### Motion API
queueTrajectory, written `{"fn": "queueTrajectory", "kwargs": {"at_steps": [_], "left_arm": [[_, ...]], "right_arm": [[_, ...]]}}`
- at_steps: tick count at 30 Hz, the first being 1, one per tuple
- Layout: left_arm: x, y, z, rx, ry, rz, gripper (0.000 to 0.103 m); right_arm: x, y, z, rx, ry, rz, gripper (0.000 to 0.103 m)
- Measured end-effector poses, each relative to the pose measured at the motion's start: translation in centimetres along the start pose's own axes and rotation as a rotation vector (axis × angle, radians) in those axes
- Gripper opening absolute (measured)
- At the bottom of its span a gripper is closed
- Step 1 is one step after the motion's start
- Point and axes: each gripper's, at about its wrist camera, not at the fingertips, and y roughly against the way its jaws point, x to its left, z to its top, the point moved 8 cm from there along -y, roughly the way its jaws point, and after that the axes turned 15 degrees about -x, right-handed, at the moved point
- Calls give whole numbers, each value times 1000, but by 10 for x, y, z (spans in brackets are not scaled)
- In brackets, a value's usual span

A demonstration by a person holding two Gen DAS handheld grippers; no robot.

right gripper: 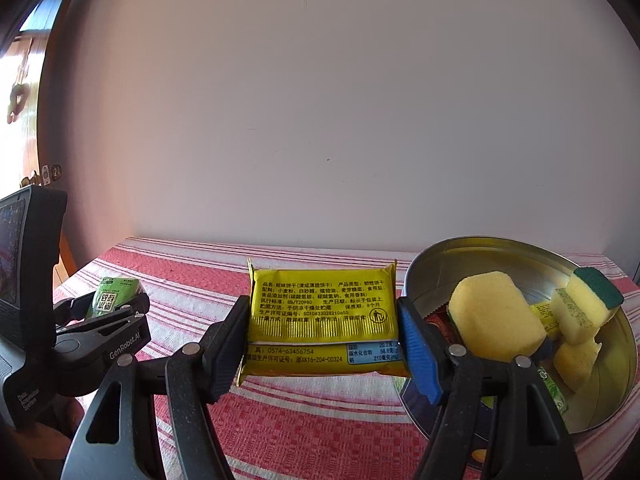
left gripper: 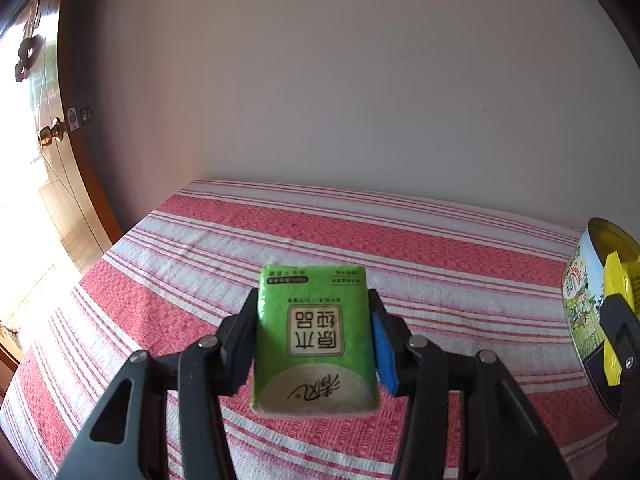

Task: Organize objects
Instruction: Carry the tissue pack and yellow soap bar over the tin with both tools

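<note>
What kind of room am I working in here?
Probably a home bedroom or living room: a red-and-white striped cloth covers the surface against a plain wall, beside a wooden door with a brass knob.

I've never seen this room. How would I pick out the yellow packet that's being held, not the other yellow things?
Find the bed with the red and white striped cover. Above it, just left of the round metal tin, the right gripper clamps a flat yellow packet by its two short ends. Unlike the plain yellow sponges in the tin, it is shiny foil covered in small black print.
</note>
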Motion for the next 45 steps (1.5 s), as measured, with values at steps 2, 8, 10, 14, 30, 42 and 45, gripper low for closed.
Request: {"fn": "queueTrajectory", "kwargs": {"at_steps": [2, 8, 10, 14, 30, 42, 45], "left_arm": [[-3, 4, -2, -1, 4, -9, 49], [-16, 18, -6, -3, 4, -29, 49], [-21, 22, -8, -1, 6, -37, 49], [-32, 30, -11, -4, 9, -52, 49], [-95, 65, -2, -75, -34, -129, 49], [-156, 99, 22, -165, -66, -215, 49], [-170, 101, 25, -170, -71, -234, 49]], "right_arm": [[-2, 6, -1, -3, 9, 1, 72], [-15, 22, -3, -17, 41, 4, 72], [-21, 25, -3, -20, 46, -1, 72], [-32, 36, -3, -31, 54, -12, 72], [-96, 70, 4, -92, 98, -67, 72], [-150, 81, 17, -128, 66, -142, 72], [-163, 82, 21, -140, 62, -165, 73]]}}
